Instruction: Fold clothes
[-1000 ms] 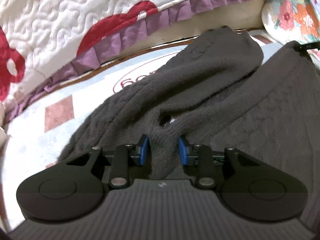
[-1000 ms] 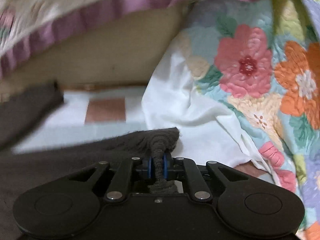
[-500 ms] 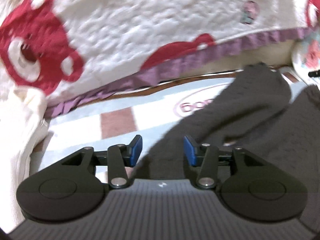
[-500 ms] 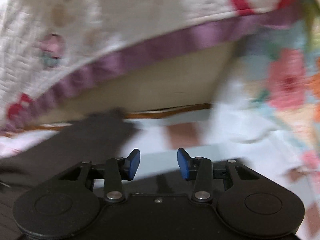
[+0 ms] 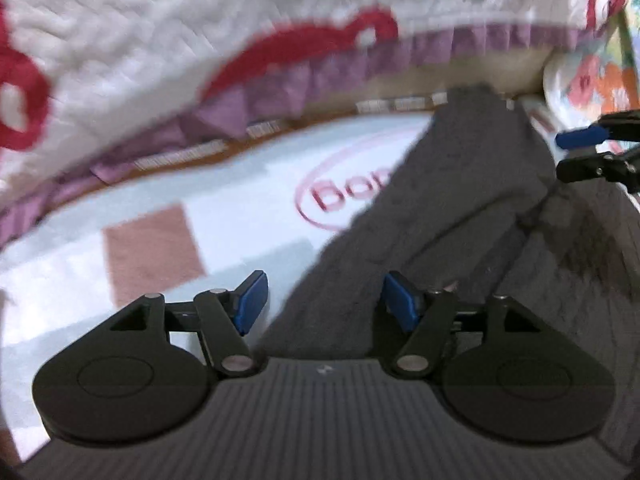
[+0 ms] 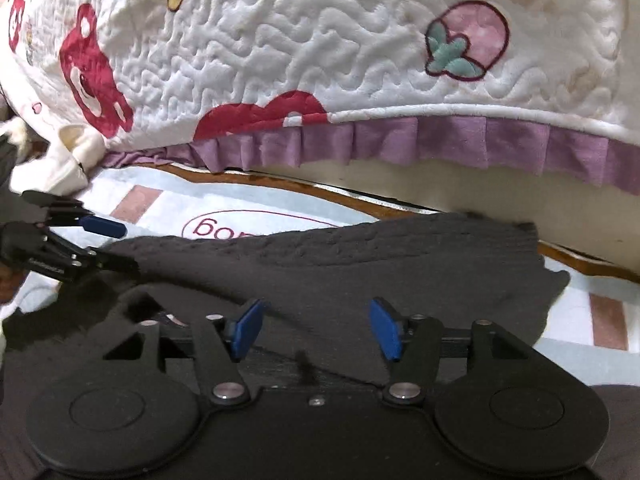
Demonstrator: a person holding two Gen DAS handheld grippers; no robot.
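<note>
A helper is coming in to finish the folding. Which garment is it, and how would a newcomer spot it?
Find the white quilted bedspread with red bears and a purple frill. Below it lies a pale blue mat with pink squares and an oval logo. The dark grey knitted sweater lies spread on that mat, partly covering the logo: it is the only dark, plain fabric among bright prints.

Pale blue mat (image 6: 256,200), white quilted bedspread (image 6: 320,40), purple ruffle (image 6: 440,140)
</note>
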